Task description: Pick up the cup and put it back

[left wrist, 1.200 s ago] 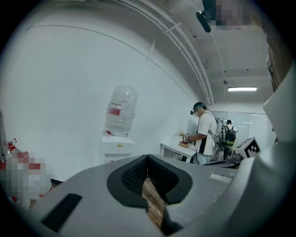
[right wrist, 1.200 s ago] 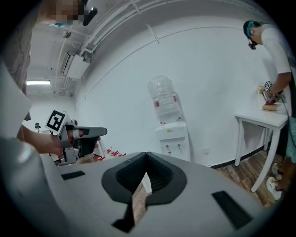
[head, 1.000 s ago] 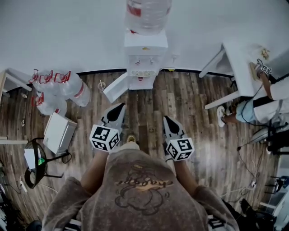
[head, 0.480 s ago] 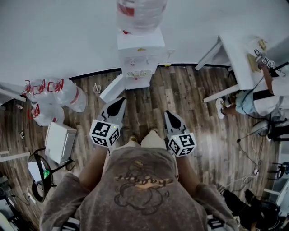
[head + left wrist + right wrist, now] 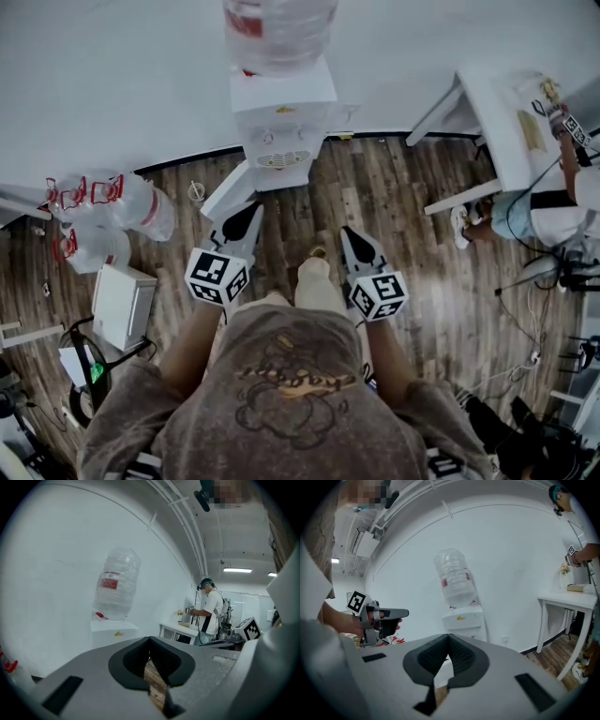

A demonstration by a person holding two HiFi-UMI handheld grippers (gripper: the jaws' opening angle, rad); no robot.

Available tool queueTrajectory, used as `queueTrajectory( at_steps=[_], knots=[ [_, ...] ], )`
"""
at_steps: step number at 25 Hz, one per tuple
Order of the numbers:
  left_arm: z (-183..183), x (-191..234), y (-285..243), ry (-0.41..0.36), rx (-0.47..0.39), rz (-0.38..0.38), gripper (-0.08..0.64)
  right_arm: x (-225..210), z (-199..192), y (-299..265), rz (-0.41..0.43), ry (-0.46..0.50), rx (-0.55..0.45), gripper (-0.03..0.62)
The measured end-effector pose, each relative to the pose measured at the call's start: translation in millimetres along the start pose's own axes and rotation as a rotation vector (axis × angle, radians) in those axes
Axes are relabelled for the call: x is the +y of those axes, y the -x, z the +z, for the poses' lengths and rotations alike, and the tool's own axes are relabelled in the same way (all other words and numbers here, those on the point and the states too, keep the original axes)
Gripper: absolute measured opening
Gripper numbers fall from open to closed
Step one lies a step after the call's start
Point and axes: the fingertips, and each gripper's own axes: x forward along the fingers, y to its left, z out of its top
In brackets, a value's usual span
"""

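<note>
My left hand-held gripper [image 5: 251, 211] and right hand-held gripper [image 5: 347, 234], jaws together on nothing, point toward the water dispenser [image 5: 281, 112]; I cannot surely find the cup, though it is perhaps the small round thing [image 5: 194, 191] on the floor [image 5: 412, 216], nearer the left.

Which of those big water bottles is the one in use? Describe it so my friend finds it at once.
Follow the white wall to the white water dispenser standing against it. The bottle in use sits upside down on top of that dispenser, while the spare bottles lie on the wooden floor to its left, with red handles.
</note>
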Motion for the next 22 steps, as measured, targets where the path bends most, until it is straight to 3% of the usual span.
queueTrajectory(
  at_steps=[11,22],
  knots=[
    [-66,46,-77,0.003,0.022,-0.008,0.003,-66,-51,-79,0.029,-0.001,0.02,0.002],
    [-173,112,-148,0.024,-0.001,0.031,0.003,-122,-136,-178,0.115,0.013,0.018,0.002]
  ],
)
